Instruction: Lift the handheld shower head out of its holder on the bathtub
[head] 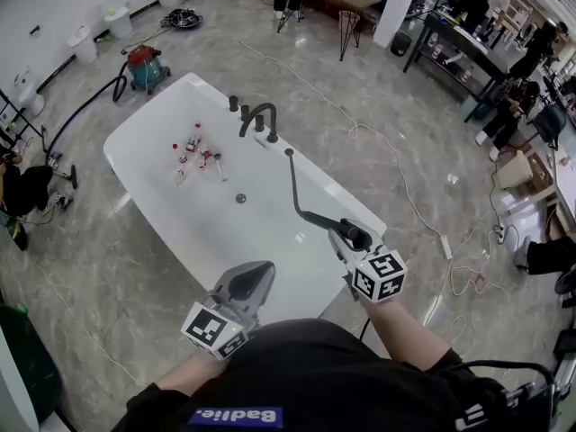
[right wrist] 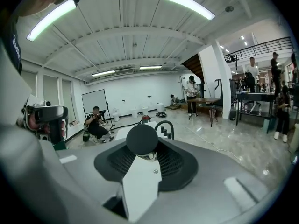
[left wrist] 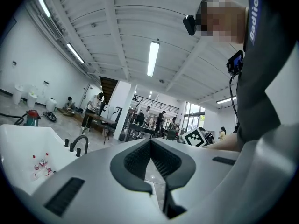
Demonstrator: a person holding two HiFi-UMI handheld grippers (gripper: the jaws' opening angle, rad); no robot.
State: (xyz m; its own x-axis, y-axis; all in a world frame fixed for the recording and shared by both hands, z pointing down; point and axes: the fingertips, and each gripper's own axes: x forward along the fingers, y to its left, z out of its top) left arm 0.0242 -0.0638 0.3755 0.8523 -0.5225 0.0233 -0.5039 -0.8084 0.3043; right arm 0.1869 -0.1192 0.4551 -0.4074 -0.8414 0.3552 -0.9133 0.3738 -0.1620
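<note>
The black handheld shower head (head: 357,236) is off the white bathtub (head: 162,124), above its near right rim. My right gripper (head: 353,235) is shut on its handle. The head's round black end (right wrist: 141,139) sticks up between the jaws of my right gripper (right wrist: 142,149) in the right gripper view. Its black hose (head: 295,187) runs back to the tub deck beside the black faucet (head: 256,118). My left gripper (head: 263,268) hovers over the near end of the tub, jaws together and empty; in the left gripper view the left gripper (left wrist: 150,143) shows nothing between its pads.
Several small red and white bottles (head: 193,151) lie in the tub near the drain (head: 240,198). A red vacuum cleaner (head: 144,66) stands beyond the tub on the left. A white cable (head: 405,187) crosses the floor on the right. People and tables (head: 468,25) fill the far right.
</note>
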